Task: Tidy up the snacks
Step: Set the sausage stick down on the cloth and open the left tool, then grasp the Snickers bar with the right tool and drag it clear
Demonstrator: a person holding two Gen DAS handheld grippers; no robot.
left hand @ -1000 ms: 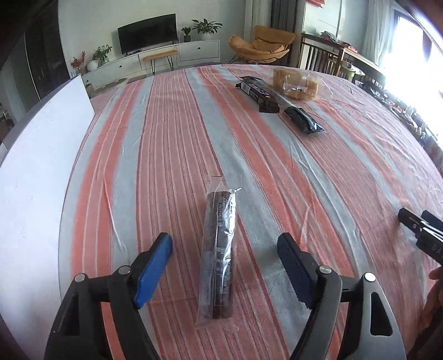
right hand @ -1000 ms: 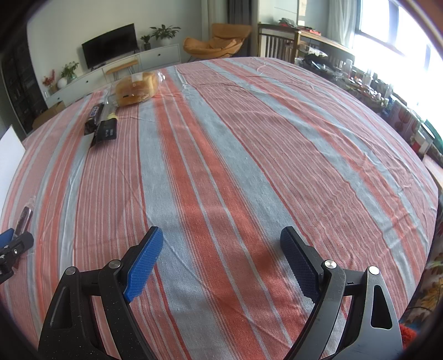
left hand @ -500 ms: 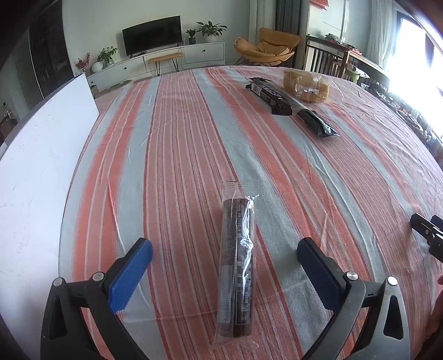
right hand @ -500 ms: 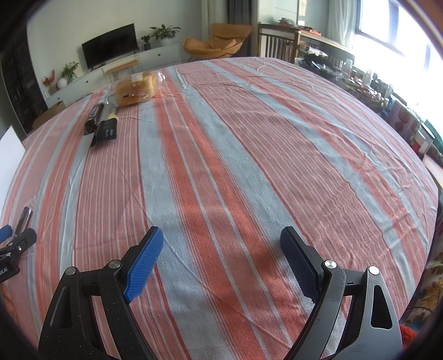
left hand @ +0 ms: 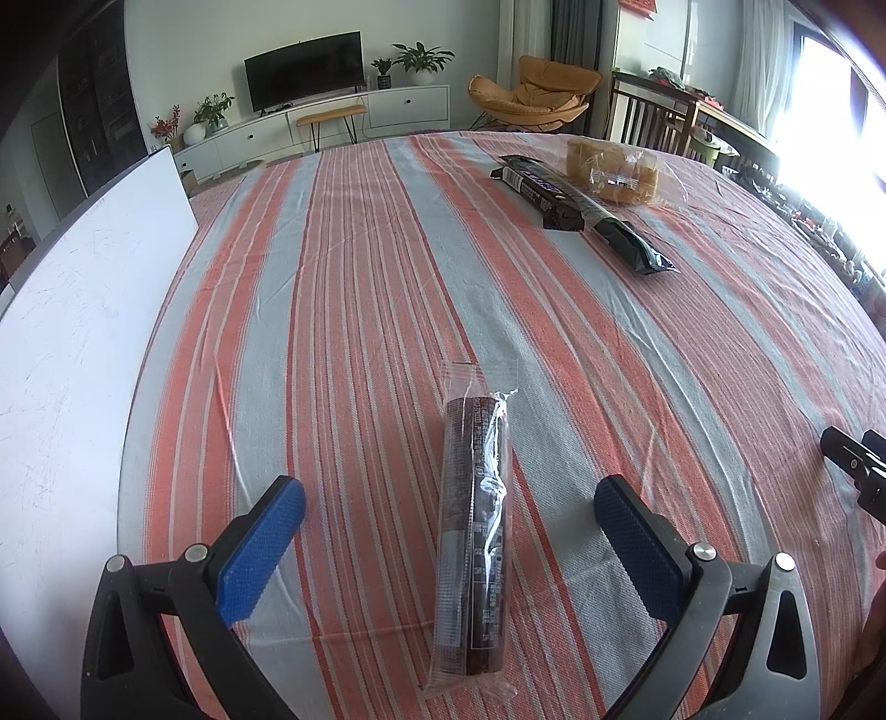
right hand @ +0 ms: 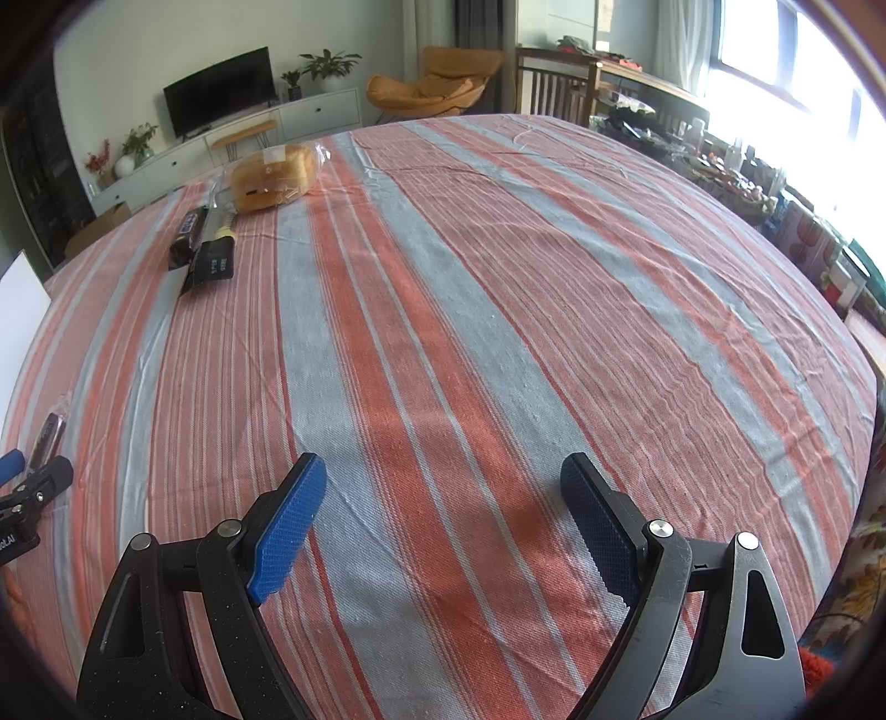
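Clear-wrapped snack bar (left hand: 475, 531) on cloth between wide-open left hand-held gripper (left hand: 449, 518) pads, untouched.

Our left gripper (left hand: 449, 501) has just been opening and now stands wide, a clear-wrapped dark snack bar (left hand: 475, 526) lying untouched between its blue pads (left hand: 260, 545) on the striped tablecloth (left hand: 343, 288). Farther off lie two dark packets (left hand: 540, 191) and what may be bagged bread (left hand: 613, 169).

wall: pale | 11 o'clock: black TV (left hand: 303, 69) on white sideboard (left hand: 343, 119) | 1 o'clock: orange lounge chair (left hand: 531, 91) | 2 o'clock: bright window (right hand: 775, 50)
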